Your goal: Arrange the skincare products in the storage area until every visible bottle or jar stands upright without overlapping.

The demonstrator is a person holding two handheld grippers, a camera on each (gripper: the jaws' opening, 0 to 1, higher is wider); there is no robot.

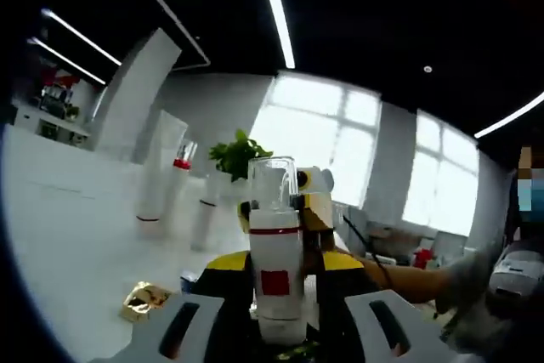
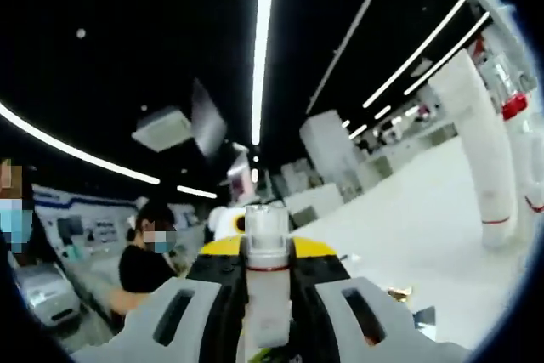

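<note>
So the white pump bottle (image 1: 276, 274) stands upright on the white desk (image 1: 76, 244), pinched between both claws, left claw (image 1: 279, 329) and right claw (image 2: 268, 320) each closed on it from opposite sides. Behind it stand a tall white tube (image 1: 157, 167) and a red-capped bottle (image 1: 180, 167), upright, near each other.

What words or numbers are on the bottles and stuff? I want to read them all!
None can be read.
Bottle between the jaws: a red square and a red band, no letters that show.
Tall white tubes: a thin red line near the bottom, no print that shows.
Gold thing on the table: too blurred to tell.
Back wall displays in the right gripper view: too small and blurred to read.
</note>
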